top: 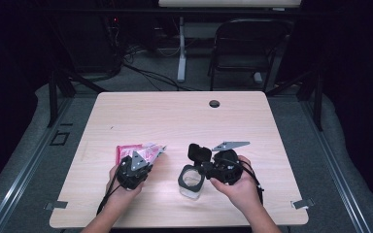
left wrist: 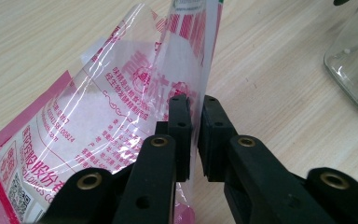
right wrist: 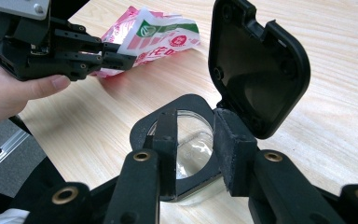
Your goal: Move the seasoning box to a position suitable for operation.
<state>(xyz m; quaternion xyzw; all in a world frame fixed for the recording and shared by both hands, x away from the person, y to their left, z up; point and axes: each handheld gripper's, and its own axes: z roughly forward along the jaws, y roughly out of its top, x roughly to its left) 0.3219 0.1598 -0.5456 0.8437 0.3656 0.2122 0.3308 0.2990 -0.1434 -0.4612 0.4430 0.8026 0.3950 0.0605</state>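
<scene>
A clear plastic packet [top: 141, 151] printed in pink and red lies on the wooden table [top: 175, 116], its right edge lifted. My left gripper [top: 151, 158] is shut on that raised edge; in the left gripper view the film [left wrist: 112, 107] runs between the two pads [left wrist: 179, 135]. To the right stands a glass jar [top: 192, 183] with a black rim and a hinged black lid [top: 199, 152] flipped up. My right gripper [top: 205, 170] is shut on the jar's rim: in the right gripper view one jaw sits inside the mouth [right wrist: 193, 144], the other outside by the hinge, under the lid [right wrist: 256, 60].
A cable hole [top: 214, 103] sits near the table's far edge. Behind the table stand a dark folding chair [top: 245, 43] and a white post on the floor. Bare wood stretches across the far half of the table. The person's hands rest near the front edge.
</scene>
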